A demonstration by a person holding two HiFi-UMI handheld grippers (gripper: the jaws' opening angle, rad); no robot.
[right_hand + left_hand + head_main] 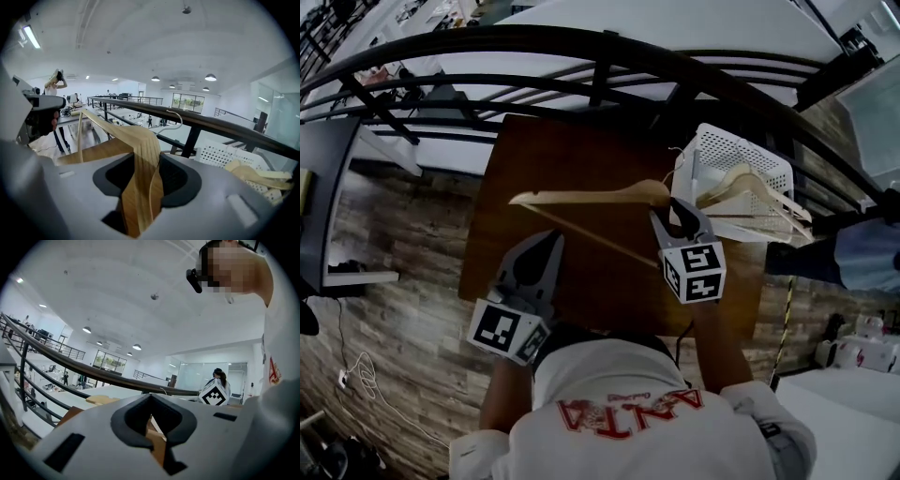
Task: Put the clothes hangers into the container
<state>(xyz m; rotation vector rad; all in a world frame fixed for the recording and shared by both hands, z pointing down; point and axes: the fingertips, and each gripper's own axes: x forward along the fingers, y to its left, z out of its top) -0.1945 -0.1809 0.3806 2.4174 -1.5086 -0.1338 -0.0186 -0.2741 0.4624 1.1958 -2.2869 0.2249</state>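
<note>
Right gripper view: right gripper point(140, 161) clamps pale wooden clothes hanger point(126, 136); left gripper point(150, 397) closed, empty. Long arm may snag rim of white perforated container point(215, 154).

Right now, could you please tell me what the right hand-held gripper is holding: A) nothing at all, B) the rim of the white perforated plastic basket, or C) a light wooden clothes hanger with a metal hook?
C: the right hand-held gripper has its jaws pressed on the light wooden clothes hanger, close to the hook.
</note>
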